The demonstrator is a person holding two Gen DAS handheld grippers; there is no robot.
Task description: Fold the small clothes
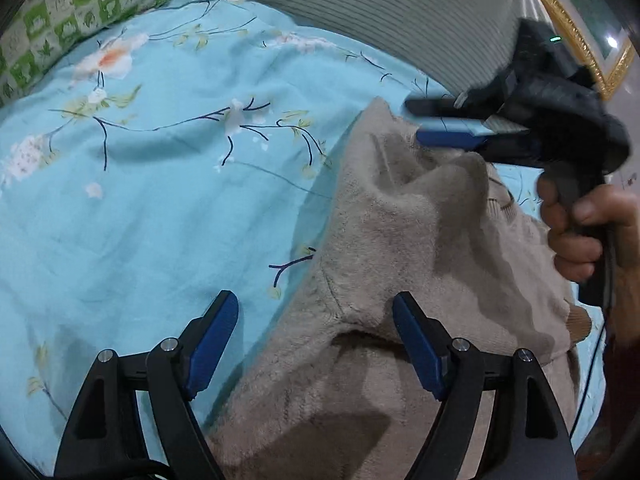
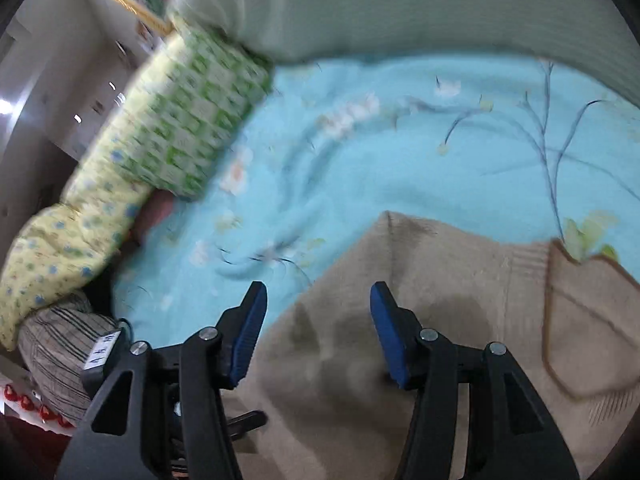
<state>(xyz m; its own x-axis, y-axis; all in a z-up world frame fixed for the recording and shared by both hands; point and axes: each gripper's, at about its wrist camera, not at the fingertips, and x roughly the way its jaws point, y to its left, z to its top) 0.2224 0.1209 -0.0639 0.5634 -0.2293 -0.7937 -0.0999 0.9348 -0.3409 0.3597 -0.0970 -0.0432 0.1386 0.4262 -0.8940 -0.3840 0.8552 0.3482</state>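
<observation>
Two grippers, left gripper (image 1: pixel 316 344) and right gripper (image 2: pixel 318 332), gape wide above a beige sweater (image 1: pixel 400 248) on a floral bedsheet (image 1: pixel 160 200).

Black hand-held gripper (image 1: pixel 316 344) (blue pads (image 1: pixel 212 344))

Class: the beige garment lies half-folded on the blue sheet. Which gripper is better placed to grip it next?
Probably the left. The left gripper stands open astride a raised fold of the beige garment, while the right gripper hovers open above flat cloth.
</observation>
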